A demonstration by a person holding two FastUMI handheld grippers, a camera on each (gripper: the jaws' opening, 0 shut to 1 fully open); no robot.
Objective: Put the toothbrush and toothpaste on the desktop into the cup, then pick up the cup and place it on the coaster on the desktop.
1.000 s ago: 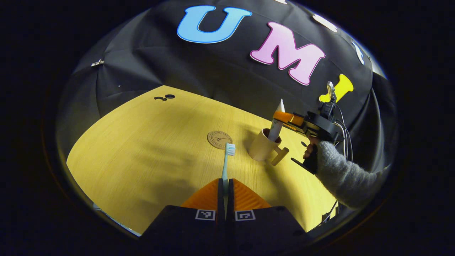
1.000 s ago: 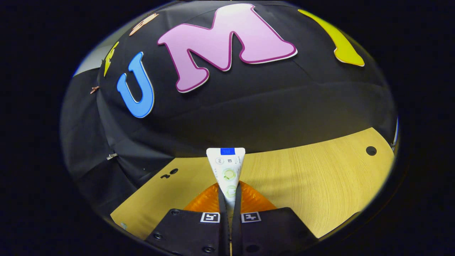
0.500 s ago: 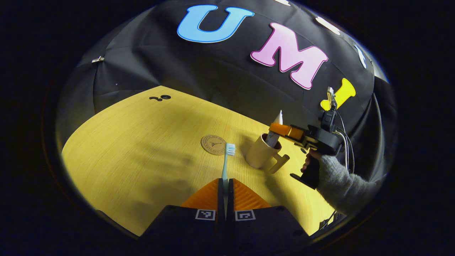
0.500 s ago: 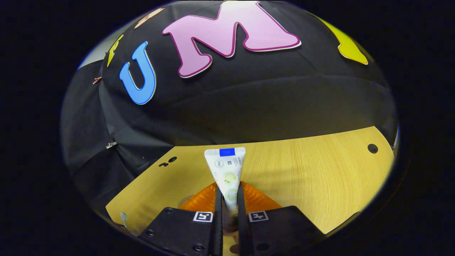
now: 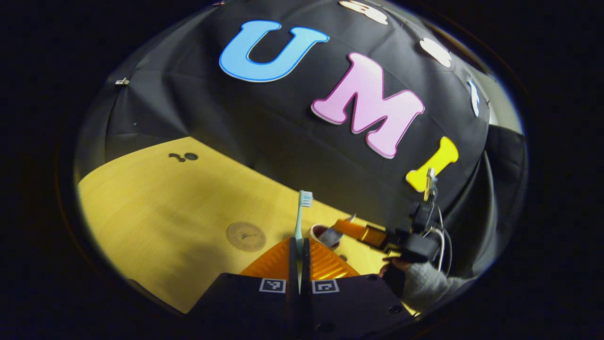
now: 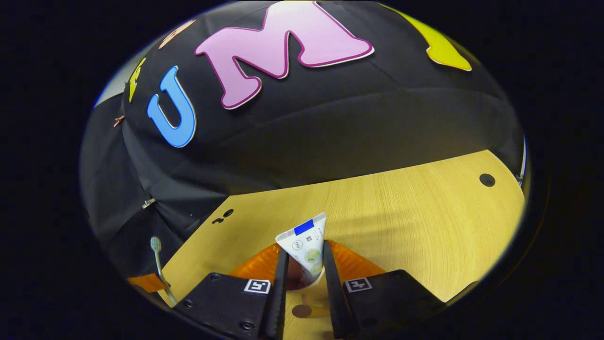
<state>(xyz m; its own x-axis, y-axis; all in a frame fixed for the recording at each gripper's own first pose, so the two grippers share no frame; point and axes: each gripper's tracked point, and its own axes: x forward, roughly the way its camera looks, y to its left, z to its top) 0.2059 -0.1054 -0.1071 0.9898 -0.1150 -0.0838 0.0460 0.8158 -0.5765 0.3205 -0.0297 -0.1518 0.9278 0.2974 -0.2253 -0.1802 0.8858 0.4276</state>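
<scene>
My left gripper (image 5: pixel 298 242) is shut on the pale green toothbrush (image 5: pixel 299 222), which stands upright with its bristles on top, above the table. Just beyond it is the beige cup (image 5: pixel 319 231), partly hidden by my finger. The white toothpaste tube (image 6: pixel 304 243) leans in the cup (image 6: pixel 295 278), flat end up. My right gripper (image 6: pixel 304 257) stands open around the tube, its jaws apart over the cup's mouth. In the left gripper view the right gripper (image 5: pixel 340 226) hovers at the cup's rim. The round brown coaster (image 5: pixel 245 236) lies left of the cup.
The wooden table (image 5: pixel 155 198) has small dark holes at its far left (image 5: pixel 185 157) and one far right (image 6: pixel 487 180). A hand in a grey sleeve (image 5: pixel 421 284) holds the right gripper. The left gripper's orange finger (image 6: pixel 144 282) and the toothbrush (image 6: pixel 158 264) show at the left.
The right gripper lowered the toothpaste into the cup and opened its jaws. The left gripper carried the toothbrush up and closer to the cup.
</scene>
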